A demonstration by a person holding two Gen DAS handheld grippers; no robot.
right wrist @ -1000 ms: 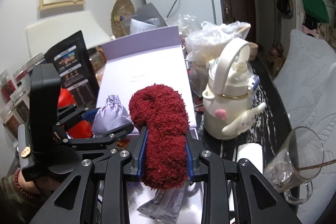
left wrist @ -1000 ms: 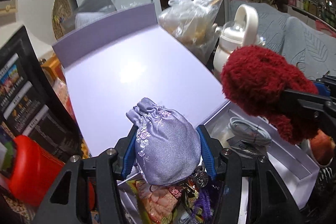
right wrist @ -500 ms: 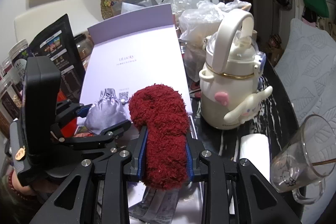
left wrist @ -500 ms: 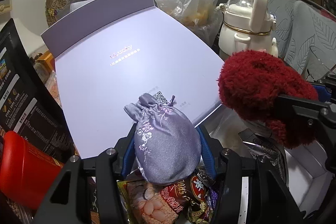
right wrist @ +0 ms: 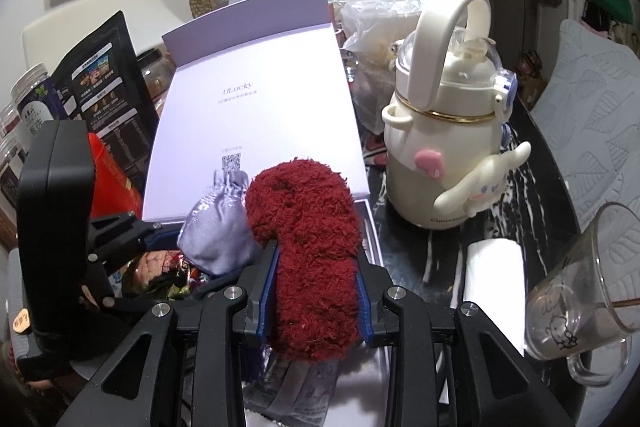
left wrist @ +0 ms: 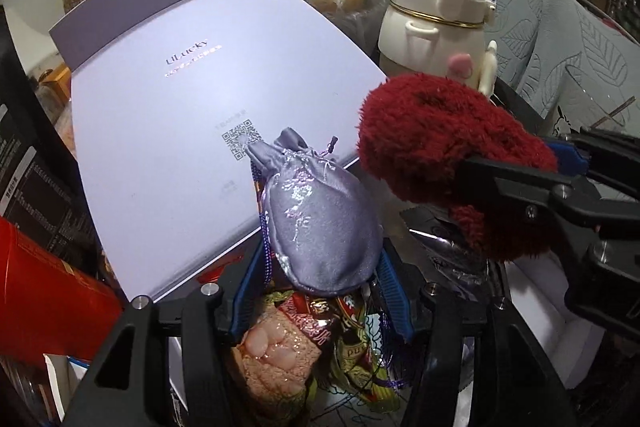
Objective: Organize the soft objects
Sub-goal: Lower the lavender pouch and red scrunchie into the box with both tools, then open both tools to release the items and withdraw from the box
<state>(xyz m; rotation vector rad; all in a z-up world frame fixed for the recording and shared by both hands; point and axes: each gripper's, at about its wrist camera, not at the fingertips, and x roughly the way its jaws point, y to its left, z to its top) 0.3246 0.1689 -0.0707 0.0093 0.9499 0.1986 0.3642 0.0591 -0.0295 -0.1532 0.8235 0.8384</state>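
My left gripper (left wrist: 320, 255) is shut on a lilac satin drawstring pouch (left wrist: 320, 211), held just above snack packets (left wrist: 280, 343) in an open white box. My right gripper (right wrist: 316, 255) grips a dark red fluffy sock-like piece (right wrist: 304, 211) around its middle. Its jaws are opening slightly, though the blue pads still press the fluff. The red piece (left wrist: 432, 135) hangs to the right of the pouch, almost touching it, over the box's right half (left wrist: 536, 307). The box's lilac lid (left wrist: 200, 115) stands tilted open behind both.
A cream kettle-shaped bottle (right wrist: 444, 147) stands right of the box, with a white roll (right wrist: 494, 279) and a glass mug (right wrist: 580, 291) nearer. Behind it lies a clear plastic bag (right wrist: 376, 15). Black snack pouches (right wrist: 104, 87) and a red container (left wrist: 44, 291) crowd the left.
Both grippers have sunk toward the open box with the pouch and the red piece still in them. The lid and the snack packets now fill more of the views.
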